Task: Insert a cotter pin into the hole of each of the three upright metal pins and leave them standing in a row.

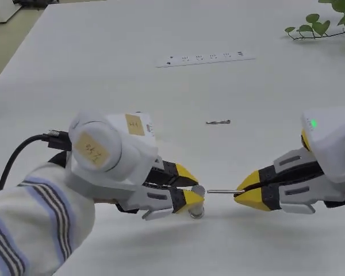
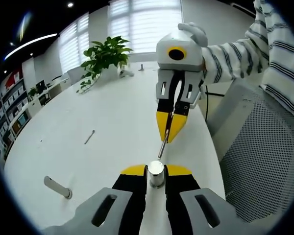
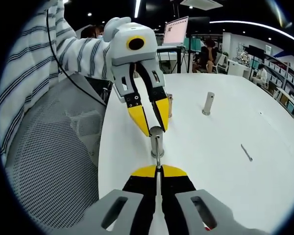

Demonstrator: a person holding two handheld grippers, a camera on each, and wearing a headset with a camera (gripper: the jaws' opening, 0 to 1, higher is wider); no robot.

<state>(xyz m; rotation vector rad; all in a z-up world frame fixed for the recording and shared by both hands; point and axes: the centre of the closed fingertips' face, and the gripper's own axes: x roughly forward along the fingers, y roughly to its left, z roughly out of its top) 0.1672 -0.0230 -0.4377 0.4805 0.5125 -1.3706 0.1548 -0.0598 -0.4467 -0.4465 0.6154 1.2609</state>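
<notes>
A short upright metal pin (image 1: 196,201) stands on the white table (image 1: 161,98), and my left gripper (image 1: 194,186) is shut on it. My right gripper (image 1: 241,194) is shut on a thin cotter pin (image 1: 221,191), held level with its tip at the upper part of the metal pin. In the left gripper view the metal pin (image 2: 156,174) sits between my jaws and the cotter pin (image 2: 162,146) points down at it. In the right gripper view the cotter pin (image 3: 158,159) meets the metal pin (image 3: 157,139). Two more metal pins (image 3: 208,103) (image 3: 170,105) stand farther back.
A loose cotter pin (image 1: 218,122) lies on the table beyond the grippers. A white power strip (image 1: 206,58) lies farther back and a green plant (image 1: 322,23) is at the far right corner. A mesh chair (image 3: 54,161) stands beside the table edge.
</notes>
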